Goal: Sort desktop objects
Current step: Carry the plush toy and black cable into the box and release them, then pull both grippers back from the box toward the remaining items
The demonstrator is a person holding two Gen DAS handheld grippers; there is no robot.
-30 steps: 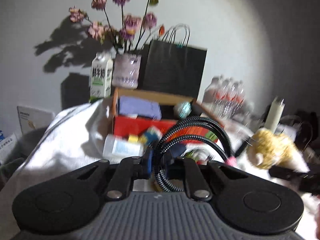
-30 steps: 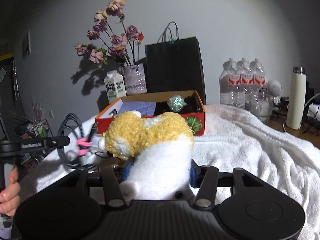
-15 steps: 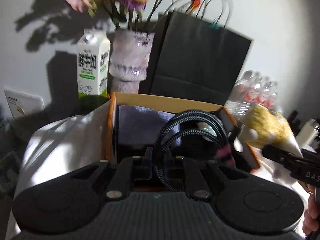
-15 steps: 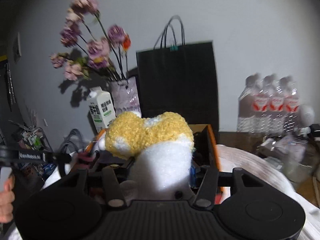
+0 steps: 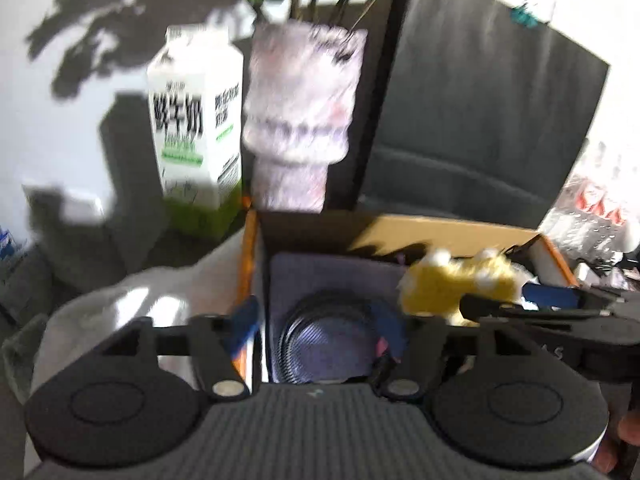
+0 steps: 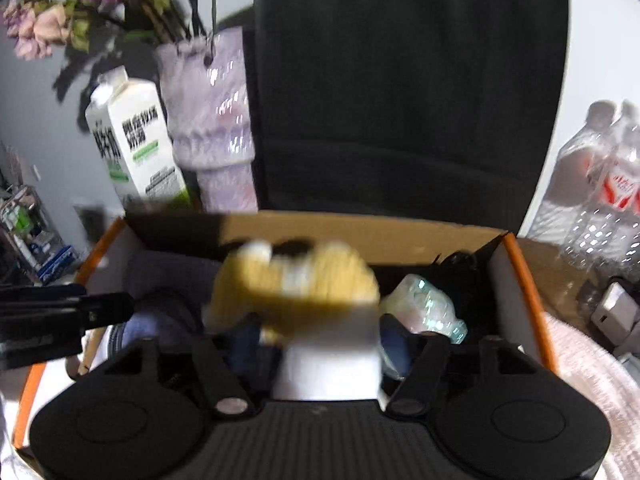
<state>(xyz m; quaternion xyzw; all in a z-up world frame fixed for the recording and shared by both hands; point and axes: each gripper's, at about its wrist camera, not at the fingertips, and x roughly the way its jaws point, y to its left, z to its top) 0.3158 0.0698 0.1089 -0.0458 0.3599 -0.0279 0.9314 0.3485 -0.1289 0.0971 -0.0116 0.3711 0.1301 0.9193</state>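
Cable coil (image 5: 332,344), black and braided, lay on the purple cloth (image 5: 320,276) at the left end of the cardboard box (image 5: 440,232), and my left gripper (image 5: 320,332) stood spread wide above it, its fingers clear of the loops; half a second before, those fingers had been clamped on the coil as I carried it over the box, so I judged that piece sorted. My right gripper (image 6: 324,344) had come in from the towel-covered desk to hang over the middle of the same box, and its jaws seemed parted around the yellow-and-white plush toy (image 6: 304,280), though blur kept me from telling whether they still pinched the white base. A crumpled clear bottle (image 6: 428,308) already lay to the toy's right. Behind the box stood the milk carton (image 5: 196,128), the flower vase (image 5: 300,120) and the black paper bag (image 5: 480,120). By my reckoning, the toy only needed letting go.
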